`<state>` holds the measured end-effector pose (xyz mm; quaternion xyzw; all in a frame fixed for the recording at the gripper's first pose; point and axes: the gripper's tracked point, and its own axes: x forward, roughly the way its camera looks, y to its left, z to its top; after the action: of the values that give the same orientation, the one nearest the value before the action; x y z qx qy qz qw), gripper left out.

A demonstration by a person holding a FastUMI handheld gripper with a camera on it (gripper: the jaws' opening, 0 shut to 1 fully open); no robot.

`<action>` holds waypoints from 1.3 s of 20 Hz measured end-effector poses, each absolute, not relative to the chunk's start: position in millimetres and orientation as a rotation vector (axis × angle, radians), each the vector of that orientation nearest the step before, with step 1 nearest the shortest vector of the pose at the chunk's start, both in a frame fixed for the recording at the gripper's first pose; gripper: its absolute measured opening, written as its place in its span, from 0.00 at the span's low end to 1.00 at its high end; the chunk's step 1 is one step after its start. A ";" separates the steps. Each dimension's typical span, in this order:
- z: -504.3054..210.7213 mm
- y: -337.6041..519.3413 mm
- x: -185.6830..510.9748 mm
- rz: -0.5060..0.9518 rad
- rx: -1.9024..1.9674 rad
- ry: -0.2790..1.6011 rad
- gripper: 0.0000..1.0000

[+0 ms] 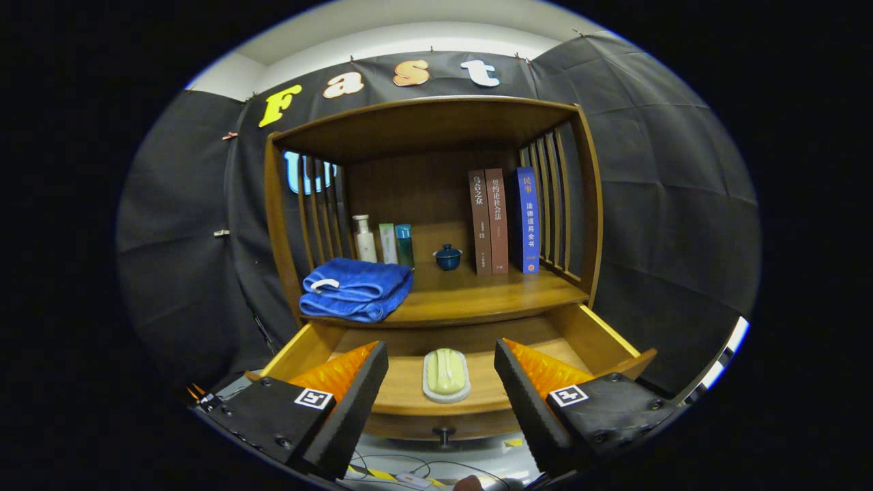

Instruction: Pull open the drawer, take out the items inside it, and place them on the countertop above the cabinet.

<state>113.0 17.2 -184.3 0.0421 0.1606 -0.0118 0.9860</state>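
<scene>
Your gripper [441, 382] hangs at the lower middle of the frame with its jaws spread wide and holding nothing; the gap between them frames the open drawer [600, 337], which already stands pulled out from under the cabinet's tabletop [477, 296].

The thing to fetch lies on the drawer floor, just ahead of the jaws and midway between them: a pale green bar of soap [446, 370] resting in a shallow grey-white soap dish [447, 395]; the two touch, the bar on top.

Judge them as light but awkward; the bar looks smooth and rounded, so it may slip if you pinch it high, and the dish looks hard, possibly ceramic or plastic, so it may chip if dropped. Take hold across the dish's short width, low on its long sides, so the bar rides along; keep it level or the bar may slide off.

On the tabletop, the free space sits in the centre of the frame, between the folded blue towel [356, 288] at left and the books [503, 221] at right; a small dark lidded cup [447, 257] stands behind it.
</scene>
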 end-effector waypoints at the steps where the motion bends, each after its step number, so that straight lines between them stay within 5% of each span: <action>1: -184.4 17.4 127.7 -0.026 0.111 0.363 0.99; 10: -301.0 26.1 203.7 -0.010 0.187 0.888 1.00; 16: -356.8 28.9 222.1 -0.011 0.093 1.035 1.00; 24: -382.8 21.4 221.1 -0.038 -0.012 1.120 0.23; 26: -384.1 19.2 221.0 -0.033 -0.014 1.105 0.23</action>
<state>221.0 19.2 -384.1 -0.0066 0.5246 -0.0159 0.8511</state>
